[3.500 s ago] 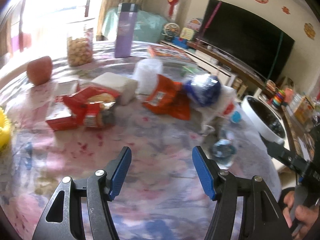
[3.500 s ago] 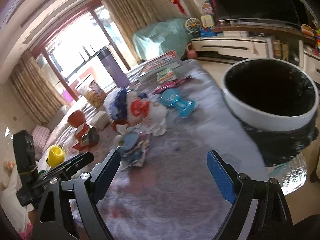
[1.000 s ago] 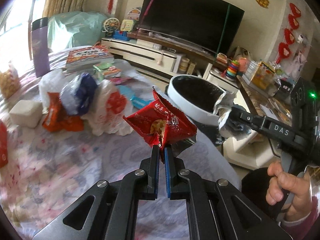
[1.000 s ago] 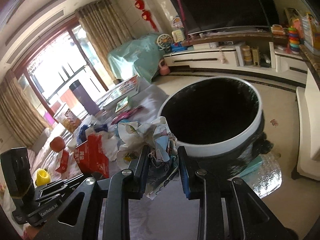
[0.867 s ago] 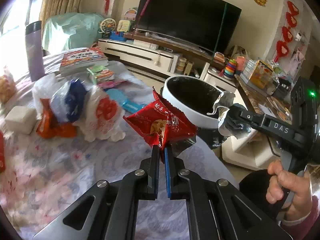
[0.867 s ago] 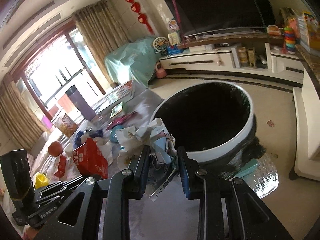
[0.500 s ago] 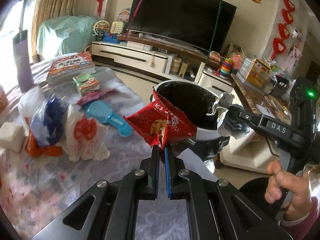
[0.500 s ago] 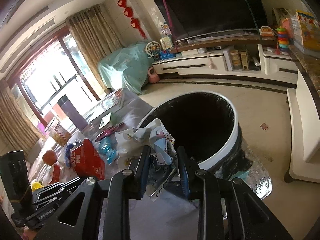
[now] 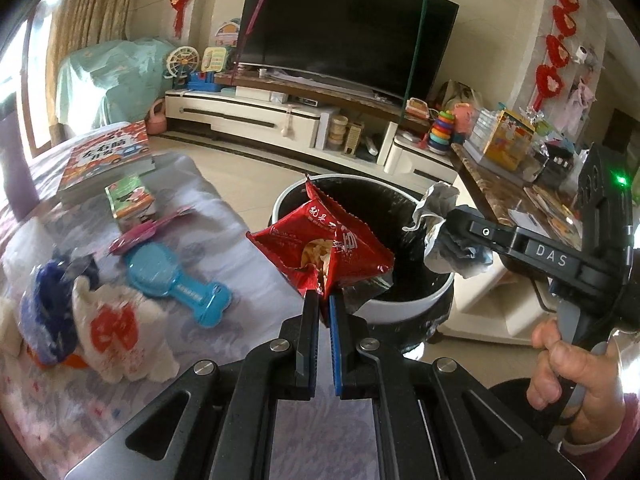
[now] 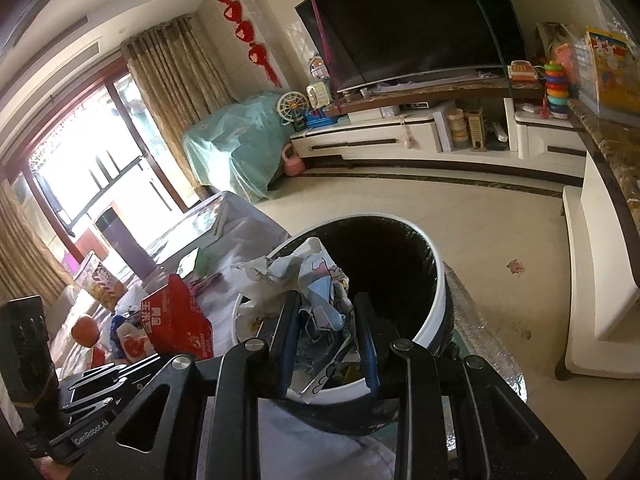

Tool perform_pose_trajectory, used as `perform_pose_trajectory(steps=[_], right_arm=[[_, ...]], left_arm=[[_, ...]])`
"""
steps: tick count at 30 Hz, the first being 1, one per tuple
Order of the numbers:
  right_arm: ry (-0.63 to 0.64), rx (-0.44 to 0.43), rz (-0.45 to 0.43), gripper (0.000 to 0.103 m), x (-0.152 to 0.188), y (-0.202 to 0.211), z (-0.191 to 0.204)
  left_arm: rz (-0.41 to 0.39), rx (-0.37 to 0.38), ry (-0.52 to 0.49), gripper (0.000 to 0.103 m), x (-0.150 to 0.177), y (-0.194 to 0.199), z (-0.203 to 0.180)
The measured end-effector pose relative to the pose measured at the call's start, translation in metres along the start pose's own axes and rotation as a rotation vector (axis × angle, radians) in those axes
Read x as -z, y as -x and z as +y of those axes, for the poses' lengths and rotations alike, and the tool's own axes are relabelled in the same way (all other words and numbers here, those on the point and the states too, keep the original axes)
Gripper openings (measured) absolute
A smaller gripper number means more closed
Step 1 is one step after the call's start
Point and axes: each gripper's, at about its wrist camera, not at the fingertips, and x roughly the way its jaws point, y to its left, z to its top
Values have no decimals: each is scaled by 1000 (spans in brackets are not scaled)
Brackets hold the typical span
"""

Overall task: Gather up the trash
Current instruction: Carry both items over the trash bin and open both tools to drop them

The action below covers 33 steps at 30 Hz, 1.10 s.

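Observation:
My left gripper (image 9: 324, 300) is shut on a red snack bag (image 9: 320, 246) and holds it up just in front of the white-rimmed trash bin (image 9: 416, 300) beside the table. My right gripper (image 10: 326, 320) is shut on a crumpled printed wrapper (image 10: 316, 284) and holds it over the near rim of the bin (image 10: 434, 312). In the left wrist view the right gripper (image 9: 452, 232) reaches in from the right with the wrapper (image 9: 440, 208) above the bin's black inside. The red snack bag also shows in the right wrist view (image 10: 176, 320).
On the table (image 9: 240, 232) lie a white bag with red print (image 9: 116, 328), a blue bag (image 9: 52, 316), a blue plastic toy (image 9: 176, 284), a pink packet (image 9: 140, 234), a small green box (image 9: 130, 196) and a book (image 9: 108, 160). A TV cabinet (image 9: 280, 116) stands behind.
Both grippers have carried their trash away from the table's middle toward the bin. The bin is now right under the wrapper and just behind the snack bag.

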Motion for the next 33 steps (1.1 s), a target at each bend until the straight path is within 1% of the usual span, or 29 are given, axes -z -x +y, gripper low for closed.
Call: perform_pose_trajectory(steps=[9, 12, 30, 31, 32, 33], right_arm=[[3, 18, 9, 27, -7, -10, -8], [3, 26, 8, 27, -10, -12, -10], [12, 52, 38, 28, -24, -32, -21], [11, 52, 41, 30, -24, -33, -21], [10, 55, 43, 31, -24, -34, -22], [9, 54, 47, 32, -23, -35, -20]], left_arm=[[25, 11, 12, 4, -22, -25, -4], [30, 4, 3, 4, -28, -33, -8], [64, -15, -7, 6, -47, -67, -21], [68, -19, -6, 7, -47, -68, -21], [74, -21, -3, 12, -48, -70, -21], [77, -24, 1, 20, -48, -70, -21]])
